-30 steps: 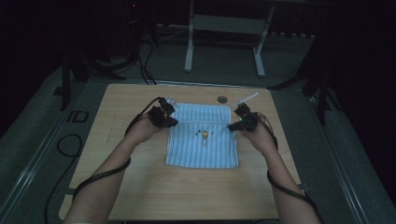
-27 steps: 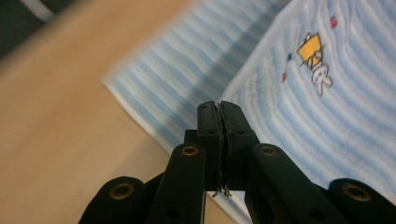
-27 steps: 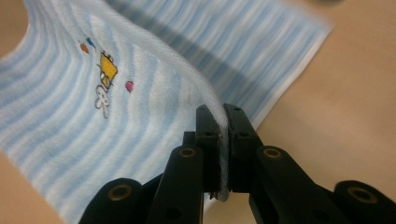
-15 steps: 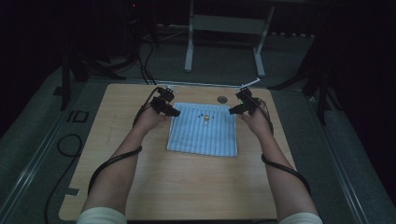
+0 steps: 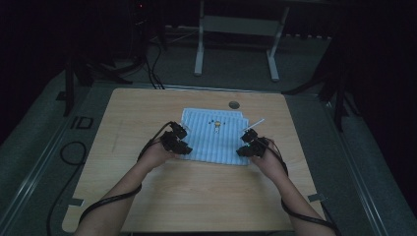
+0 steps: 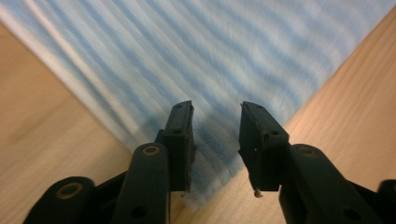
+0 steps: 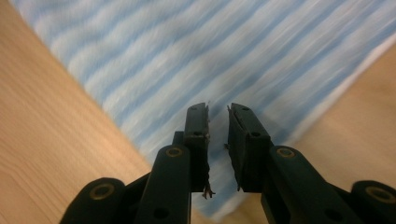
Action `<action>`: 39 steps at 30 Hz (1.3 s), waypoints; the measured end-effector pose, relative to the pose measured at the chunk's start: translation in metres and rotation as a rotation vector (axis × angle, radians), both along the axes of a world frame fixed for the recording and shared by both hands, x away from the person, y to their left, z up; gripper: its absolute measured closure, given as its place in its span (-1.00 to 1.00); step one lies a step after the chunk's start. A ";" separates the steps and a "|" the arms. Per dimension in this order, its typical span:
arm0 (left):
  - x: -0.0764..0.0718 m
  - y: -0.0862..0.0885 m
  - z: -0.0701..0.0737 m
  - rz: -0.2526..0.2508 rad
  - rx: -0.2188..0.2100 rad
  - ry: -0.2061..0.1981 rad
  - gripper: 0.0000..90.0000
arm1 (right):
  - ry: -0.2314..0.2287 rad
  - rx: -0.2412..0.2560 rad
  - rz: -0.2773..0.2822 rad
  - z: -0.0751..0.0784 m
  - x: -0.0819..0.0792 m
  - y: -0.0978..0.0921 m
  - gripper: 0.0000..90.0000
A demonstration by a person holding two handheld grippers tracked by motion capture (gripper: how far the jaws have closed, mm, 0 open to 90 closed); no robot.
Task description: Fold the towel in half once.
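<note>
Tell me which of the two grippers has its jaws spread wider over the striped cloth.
The left gripper: its jaws gape wider than the right gripper, over the cloth.

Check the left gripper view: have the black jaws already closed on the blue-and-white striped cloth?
No, the left gripper has its jaws apart above the near corner of the blue-and-white striped cloth, with cloth visible between them.
</note>
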State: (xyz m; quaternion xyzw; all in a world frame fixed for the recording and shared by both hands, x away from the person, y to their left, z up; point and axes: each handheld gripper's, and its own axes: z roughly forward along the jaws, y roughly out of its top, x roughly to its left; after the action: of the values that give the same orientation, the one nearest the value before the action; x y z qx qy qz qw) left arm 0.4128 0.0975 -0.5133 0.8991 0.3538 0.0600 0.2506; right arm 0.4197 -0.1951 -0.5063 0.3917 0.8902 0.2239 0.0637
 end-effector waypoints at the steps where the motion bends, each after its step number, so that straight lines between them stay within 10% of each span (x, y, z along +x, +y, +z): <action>1: 0.000 -0.002 -0.006 -0.001 -0.002 0.013 0.58 | 0.009 -0.001 0.000 -0.005 -0.001 0.001 0.81; 14: -0.025 0.009 -0.019 0.004 -0.042 0.029 0.89 | 0.006 -0.040 0.033 -0.019 -0.024 0.007 0.91; 39: -0.146 0.021 -0.022 -0.112 -0.076 0.038 0.96 | 0.043 0.033 0.123 -0.021 -0.138 0.003 0.92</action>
State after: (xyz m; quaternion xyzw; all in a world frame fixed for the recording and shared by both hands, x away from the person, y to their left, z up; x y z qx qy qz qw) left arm 0.2671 0.1190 -0.5352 0.9084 0.3095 0.0156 0.2807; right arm 0.2819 -0.1926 -0.5277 0.3418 0.9100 0.2334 0.0241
